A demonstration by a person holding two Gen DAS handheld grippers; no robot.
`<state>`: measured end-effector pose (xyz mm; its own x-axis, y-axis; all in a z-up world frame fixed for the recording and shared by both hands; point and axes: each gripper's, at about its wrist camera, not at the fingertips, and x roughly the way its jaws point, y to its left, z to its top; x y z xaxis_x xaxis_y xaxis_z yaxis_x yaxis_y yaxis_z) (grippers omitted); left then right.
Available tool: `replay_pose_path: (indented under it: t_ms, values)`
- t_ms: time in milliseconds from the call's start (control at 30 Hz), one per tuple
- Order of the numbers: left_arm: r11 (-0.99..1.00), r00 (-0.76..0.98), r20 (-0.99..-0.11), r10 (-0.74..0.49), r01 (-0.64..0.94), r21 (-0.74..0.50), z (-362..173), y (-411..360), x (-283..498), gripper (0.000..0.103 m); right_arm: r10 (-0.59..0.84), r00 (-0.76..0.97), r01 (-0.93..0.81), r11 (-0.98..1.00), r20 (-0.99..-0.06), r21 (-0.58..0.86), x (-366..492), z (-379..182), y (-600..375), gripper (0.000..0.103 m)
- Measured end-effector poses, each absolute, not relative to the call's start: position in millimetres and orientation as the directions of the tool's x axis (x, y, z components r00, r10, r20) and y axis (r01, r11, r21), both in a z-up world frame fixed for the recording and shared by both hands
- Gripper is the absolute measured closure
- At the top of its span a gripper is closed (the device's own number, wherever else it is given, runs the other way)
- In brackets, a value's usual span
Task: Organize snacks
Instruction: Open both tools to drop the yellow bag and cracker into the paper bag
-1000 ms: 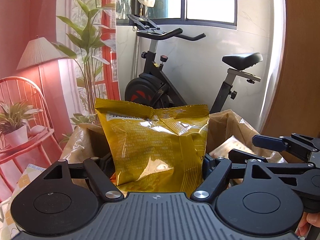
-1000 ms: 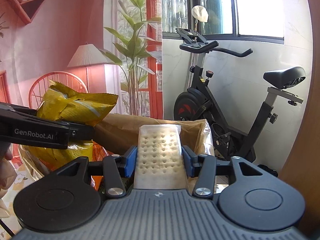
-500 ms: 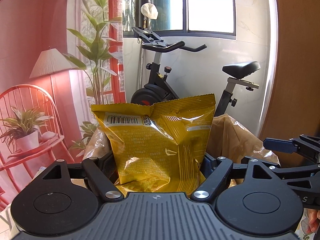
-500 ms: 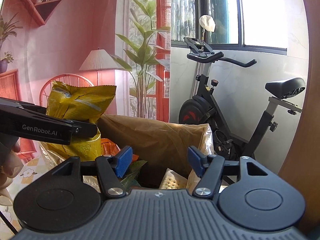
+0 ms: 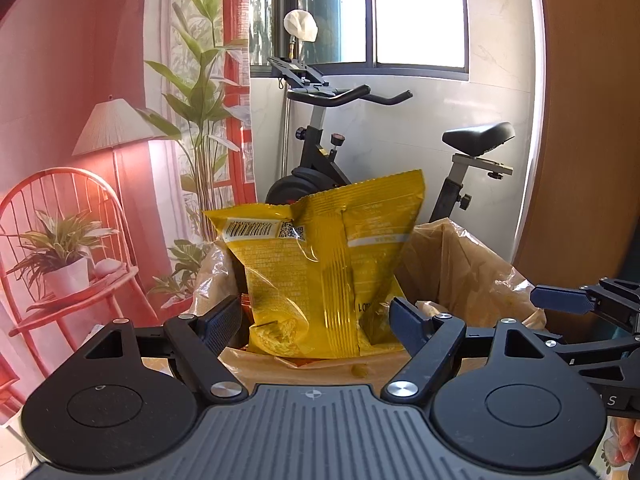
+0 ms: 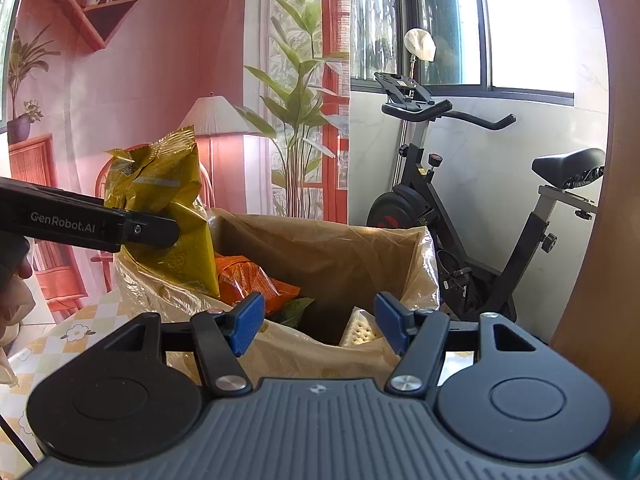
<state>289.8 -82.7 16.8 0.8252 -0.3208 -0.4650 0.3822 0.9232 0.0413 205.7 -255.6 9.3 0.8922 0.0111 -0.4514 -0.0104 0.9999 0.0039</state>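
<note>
**Yellow bag stands in the lined box, both grippers spread**

A box lined with brown plastic (image 6: 320, 252) sits ahead of both pairs of fingers. The yellow snack bag (image 5: 320, 272) stands upright in it, between the fingers of the left gripper (image 5: 316, 322), whose pads stand clear of its sides: released. An orange packet (image 6: 256, 276) lies just behind the right gripper's (image 6: 320, 324) left finger. A cracker pack (image 6: 360, 330) (only a corner shows) lies beyond its right finger; those fingers are parted, with nothing between them.
</note>
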Motion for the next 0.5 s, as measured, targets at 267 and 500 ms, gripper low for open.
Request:
replay_pose_path:
  t_ms: [267,500]
  values:
    - [0.935,0.831,-0.467,-0.304,0.355,0.023,14.9,-77.4,292.1,0.020,0.014,0.890,-0.010,1.000,-0.456,0.011,204.3,6.6,-253.4,0.039]
    - [0.935,0.836,-0.454,-0.309,0.353,0.013,13.5,-76.4,294.4,0.040,0.021,0.888,-0.017,1.000,-0.460,0.013,203.9,2.4,-252.7,0.039]
